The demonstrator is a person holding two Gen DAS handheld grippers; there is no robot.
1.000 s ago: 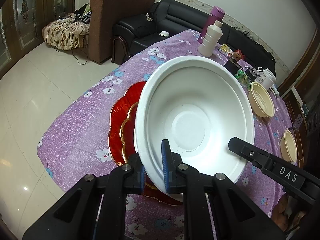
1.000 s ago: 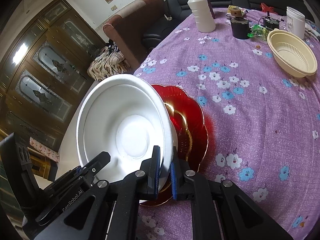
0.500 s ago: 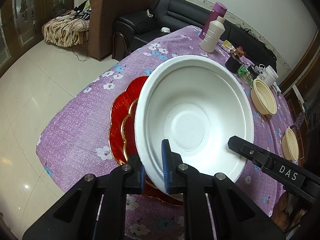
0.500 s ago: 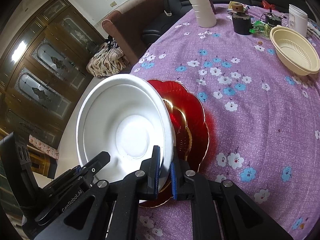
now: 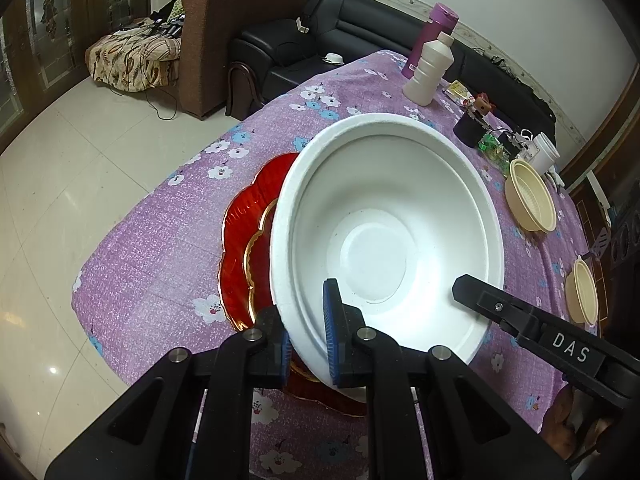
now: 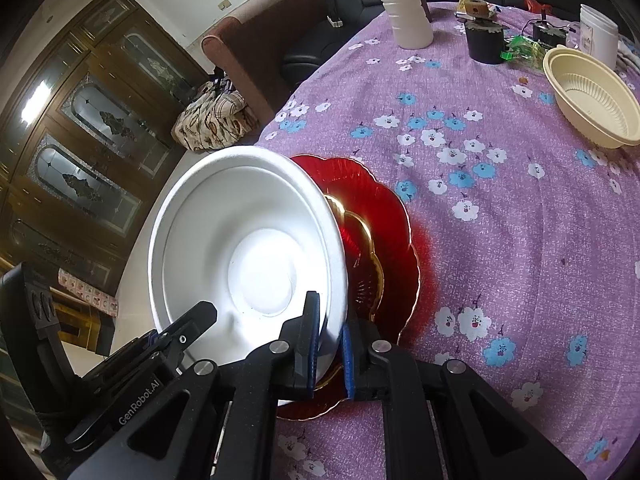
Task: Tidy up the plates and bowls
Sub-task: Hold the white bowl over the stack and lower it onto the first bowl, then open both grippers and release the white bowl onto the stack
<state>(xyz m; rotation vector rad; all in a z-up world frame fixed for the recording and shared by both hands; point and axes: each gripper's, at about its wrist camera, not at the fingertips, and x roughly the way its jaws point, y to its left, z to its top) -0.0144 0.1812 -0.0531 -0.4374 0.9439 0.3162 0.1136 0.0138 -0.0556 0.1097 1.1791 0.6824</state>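
Grippers are both clamping the same white bowl (image 5: 384, 236): your left gripper (image 5: 308, 340) is pinching the rim at about seven o'clock in its own view, one blue pad (image 5: 331, 340) inside the wall and the other outside, and your right gripper (image 6: 330, 352) is biting the opposite edge, at about five o'clock of the bowl in the right wrist view. In the left view you are seeing the right tool's black finger reaching in at four o'clock.

You are holding the bowl tilted, its open side toward the cameras, above the red plate (image 5: 240, 248) with the gold scalloped edge (a second, smaller red plate seems to be nested on it, though the bowl is hiding most of it). Whether the bowl's lower rim is touching the plates, the views are not showing.

The step in hand looks like stacking: you are bringing the bowl onto the plates lying on the purple flowered tablecloth (image 6: 520, 220). Next, you would be levelling it, centring it over the plates, lowering it until it sits, then opening both sets of jaws together so neither side drags it.

Further out, a cream bowl (image 6: 592, 100) is waiting at two o'clock in the right view, and another small cream bowl (image 5: 584, 292) at three o'clock in the left view; these are probably next.
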